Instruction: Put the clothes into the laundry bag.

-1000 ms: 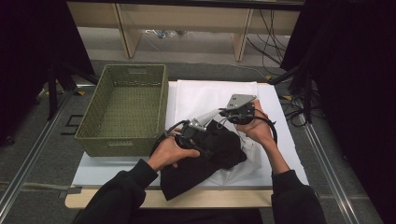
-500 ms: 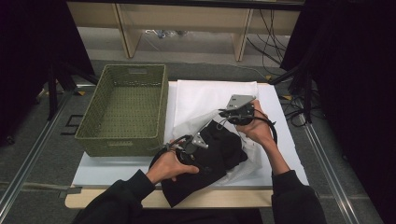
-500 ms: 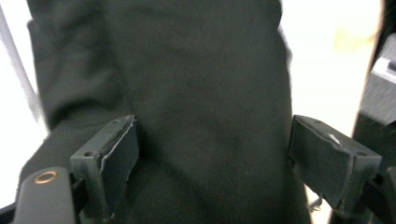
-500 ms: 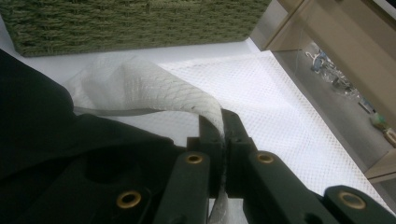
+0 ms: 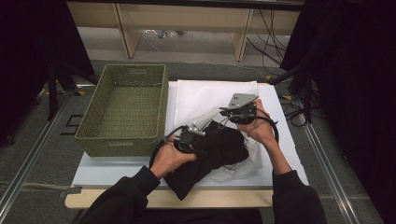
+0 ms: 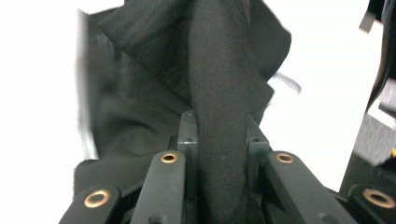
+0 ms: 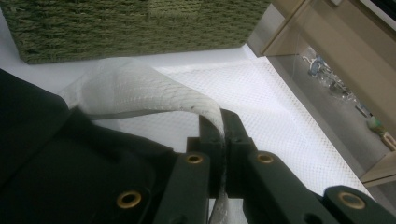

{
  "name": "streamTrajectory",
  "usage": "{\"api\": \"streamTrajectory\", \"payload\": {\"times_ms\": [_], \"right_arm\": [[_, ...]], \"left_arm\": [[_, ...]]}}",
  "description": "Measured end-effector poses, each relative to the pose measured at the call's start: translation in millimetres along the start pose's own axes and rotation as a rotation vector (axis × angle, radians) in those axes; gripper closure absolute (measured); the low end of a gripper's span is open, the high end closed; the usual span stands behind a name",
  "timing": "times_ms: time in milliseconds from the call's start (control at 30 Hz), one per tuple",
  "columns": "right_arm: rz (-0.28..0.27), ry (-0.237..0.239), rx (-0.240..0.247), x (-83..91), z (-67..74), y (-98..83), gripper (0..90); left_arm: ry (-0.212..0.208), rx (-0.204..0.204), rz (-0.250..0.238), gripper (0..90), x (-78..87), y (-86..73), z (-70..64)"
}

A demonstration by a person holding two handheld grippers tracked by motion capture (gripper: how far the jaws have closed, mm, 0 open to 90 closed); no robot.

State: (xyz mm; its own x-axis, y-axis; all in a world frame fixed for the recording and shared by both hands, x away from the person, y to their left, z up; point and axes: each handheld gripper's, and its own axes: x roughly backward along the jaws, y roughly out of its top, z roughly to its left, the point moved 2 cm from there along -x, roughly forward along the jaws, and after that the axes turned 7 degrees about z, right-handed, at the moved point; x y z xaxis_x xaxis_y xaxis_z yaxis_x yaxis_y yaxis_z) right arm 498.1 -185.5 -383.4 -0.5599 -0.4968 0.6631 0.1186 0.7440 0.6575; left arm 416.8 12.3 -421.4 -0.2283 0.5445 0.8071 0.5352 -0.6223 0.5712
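Note:
A black garment lies crumpled on a white mesh cloth spread over the white table. My left gripper sits at the garment's left edge, shut on a thick fold of the black garment that runs up between its jaws. My right gripper is at the garment's far side, shut on a raised edge of the white mesh cloth, which arches up and passes between the two fingers. The black garment lies low to the left in the right gripper view.
An empty green woven basket stands to the left of the cloth, its wall close behind the right gripper. Wooden shelf legs and cables lie beyond and to the right of the table.
My left gripper has slid toward the near left with the black garment, pulling a fold out. The right gripper has stayed put, holding the white cloth.

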Motion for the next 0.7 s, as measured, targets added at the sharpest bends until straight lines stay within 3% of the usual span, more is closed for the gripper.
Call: {"api": "streamTrajectory", "payload": {"times_ms": [167, 233, 367, 433, 533, 567, 633, 700], "right_arm": [[0.001, 0.0, -0.006, -1.3, -0.1, 0.2, 89.4], [0.004, -0.005, -0.001, -1.9, -1.2, -0.7, 89.4], [0.0, 0.0, -0.009, -1.7, -1.8, -1.2, 89.4], [-0.001, -0.001, -0.017, -0.5, -3.0, -2.3, 89.4], [-0.01, -0.008, -0.026, 2.6, -5.6, -3.4, 89.5], [-0.006, -0.008, -0.03, 3.1, -5.9, -4.0, 89.5], [-0.005, -0.007, -0.03, 2.7, -5.8, -4.1, 89.5], [-0.003, -0.003, -0.027, 1.1, -5.3, -3.9, 89.4]], "left_arm": [[-0.005, 0.033, 0.016, 75.0, 0.1, 13.7, 8.5], [-0.006, 0.059, -0.009, 74.9, -8.9, 22.1, 9.6], [-0.023, 0.069, -0.049, 75.0, -10.5, 34.6, 7.1], [-0.024, 0.074, -0.046, 74.9, -9.8, 40.3, 10.2], [0.001, 0.118, -0.088, 74.9, -10.9, 43.3, 17.8], [0.027, 0.136, -0.106, 74.9, -13.1, 43.3, 21.3], [0.047, 0.123, -0.1, 74.7, -14.8, 43.2, 23.0], [0.066, 0.138, -0.108, 73.5, -24.4, 43.3, 21.6]]}}
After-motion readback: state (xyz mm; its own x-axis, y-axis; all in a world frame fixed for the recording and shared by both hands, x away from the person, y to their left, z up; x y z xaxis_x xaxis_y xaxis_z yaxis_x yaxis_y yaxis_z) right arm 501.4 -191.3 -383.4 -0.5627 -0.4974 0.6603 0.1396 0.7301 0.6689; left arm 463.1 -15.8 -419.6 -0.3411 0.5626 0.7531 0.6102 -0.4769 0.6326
